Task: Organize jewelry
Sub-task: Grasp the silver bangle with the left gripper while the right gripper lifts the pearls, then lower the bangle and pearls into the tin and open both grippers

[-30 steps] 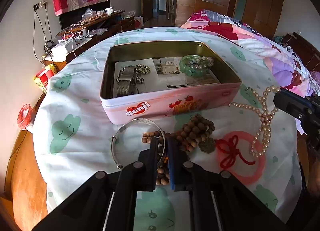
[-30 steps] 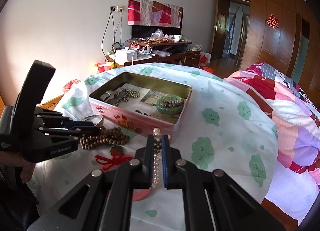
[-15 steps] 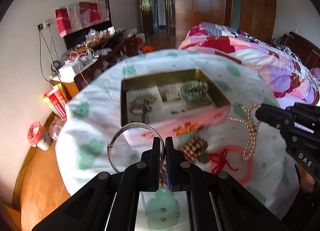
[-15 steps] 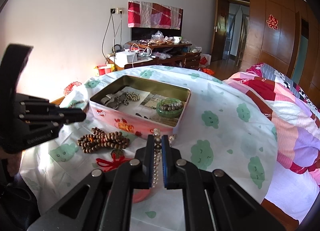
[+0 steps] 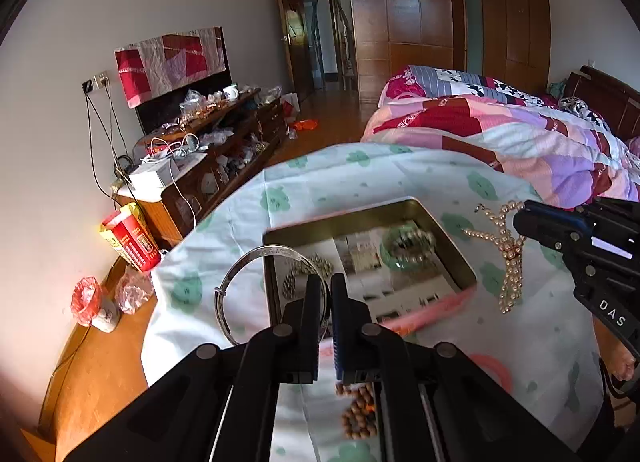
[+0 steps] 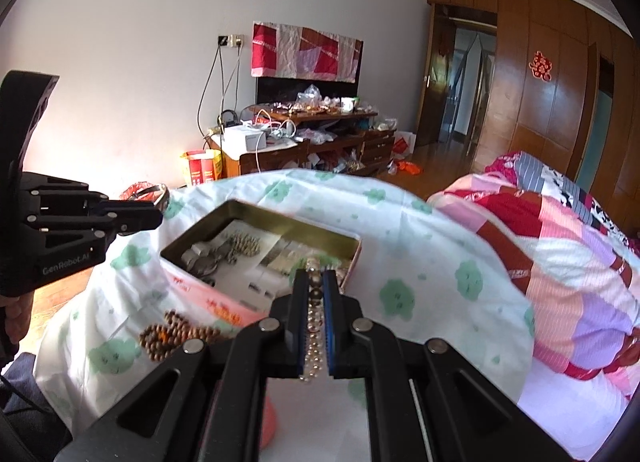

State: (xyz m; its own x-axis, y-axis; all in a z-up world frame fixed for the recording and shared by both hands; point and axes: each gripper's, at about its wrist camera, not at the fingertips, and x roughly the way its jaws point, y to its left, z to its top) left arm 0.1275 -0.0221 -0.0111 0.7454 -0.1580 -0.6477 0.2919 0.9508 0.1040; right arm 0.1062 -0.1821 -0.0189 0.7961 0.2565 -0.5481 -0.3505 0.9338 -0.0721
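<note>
Two hand-held black tongs hover above a round table draped in a white cloth (image 5: 360,181) printed with green clouds. The left gripper (image 5: 329,294) is closed tight on the rim of a thin silver bangle (image 5: 240,282), which stands up and out to the left of its fingers, lifted clear of the cloth. Just beyond its tips sits an open pink tin (image 5: 368,221) with a gold interior, holding a green bangle wrapped with pearls (image 5: 408,250), some small beaded pieces and paper cards. Below the left fingers, on the cloth, lies a coil of brown wooden beads (image 5: 358,410). The right gripper (image 6: 316,290) is pinched shut on a pearl necklace (image 6: 314,338); the strand runs between its fingers and hangs below them. From the left camera that necklace (image 5: 508,258) dangles in a loop from the right tongs' tips, to the right of the tin and above the cloth. From the right camera the tin (image 6: 256,234) lies straight ahead, the wooden beads (image 6: 176,336) are to the lower left, and the left tongs reach in from the far left. A quilted bed (image 6: 560,242) stands to the right.
</note>
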